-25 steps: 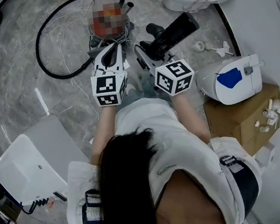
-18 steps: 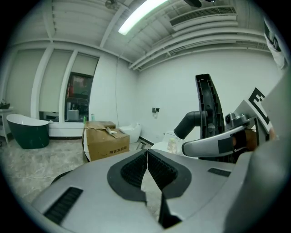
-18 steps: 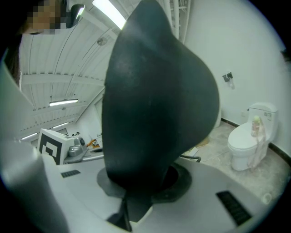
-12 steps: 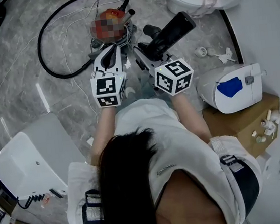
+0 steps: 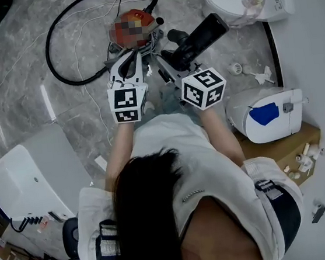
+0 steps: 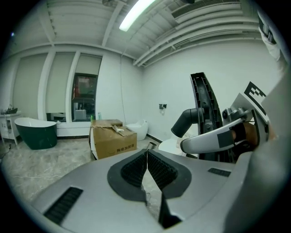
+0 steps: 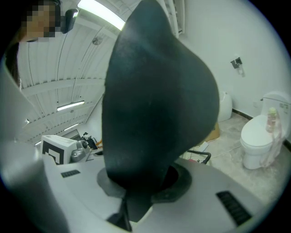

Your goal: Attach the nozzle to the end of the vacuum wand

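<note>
The task is at an early stage: the nozzle (image 5: 200,33) has been picked up but is not yet fitted to anything. The right gripper (image 5: 173,64) has its jaws clamped on the nozzle's lower part, and in the right gripper view the dark body fills the space between them and rises well above. In the head view the nozzle is held out in front of the person, slanting toward about 2 o'clock, clear of the floor. The left gripper (image 6: 147,157) is empty, its jaws pressed together with nothing between them, and it is held just beside the right one on the 9 o'clock side. The red vacuum body (image 5: 146,18) sits on the floor at 12 o'clock from the person, with the black hose (image 5: 47,45) looping out toward 10 o'clock. The wand's end cannot be picked out with certainty here. What remains, by this reading, is to take up the wand, line its end up with the nozzle's neck and push the two together.
</note>
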{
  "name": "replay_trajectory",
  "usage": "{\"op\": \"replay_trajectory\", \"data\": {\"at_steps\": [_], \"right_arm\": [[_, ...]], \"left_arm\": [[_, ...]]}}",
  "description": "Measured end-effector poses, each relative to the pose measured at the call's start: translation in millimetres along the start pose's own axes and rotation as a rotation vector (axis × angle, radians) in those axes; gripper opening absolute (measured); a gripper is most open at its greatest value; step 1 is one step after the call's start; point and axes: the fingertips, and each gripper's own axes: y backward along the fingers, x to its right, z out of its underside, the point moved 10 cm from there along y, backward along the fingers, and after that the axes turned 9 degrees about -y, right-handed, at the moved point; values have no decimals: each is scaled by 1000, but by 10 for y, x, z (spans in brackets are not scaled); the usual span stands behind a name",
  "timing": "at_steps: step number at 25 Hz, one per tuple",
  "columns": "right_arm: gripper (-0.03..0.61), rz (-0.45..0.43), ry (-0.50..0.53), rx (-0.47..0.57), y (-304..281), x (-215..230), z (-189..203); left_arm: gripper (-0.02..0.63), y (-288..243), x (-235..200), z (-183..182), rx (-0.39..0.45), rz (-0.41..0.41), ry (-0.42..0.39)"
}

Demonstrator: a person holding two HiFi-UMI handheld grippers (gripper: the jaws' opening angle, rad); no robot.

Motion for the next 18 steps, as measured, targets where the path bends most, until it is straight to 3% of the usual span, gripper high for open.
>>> {"op": "replay_trajectory", "data": {"at_steps": [7, 18], "right_arm": [[92, -27, -18, -16, -97, 118, -99], [92, -87, -59, -56, -163, 434, -278]], "left_arm": [[5, -137, -18, 12, -3, 9, 34], [5, -527, 36, 52, -88, 19, 29]]}}
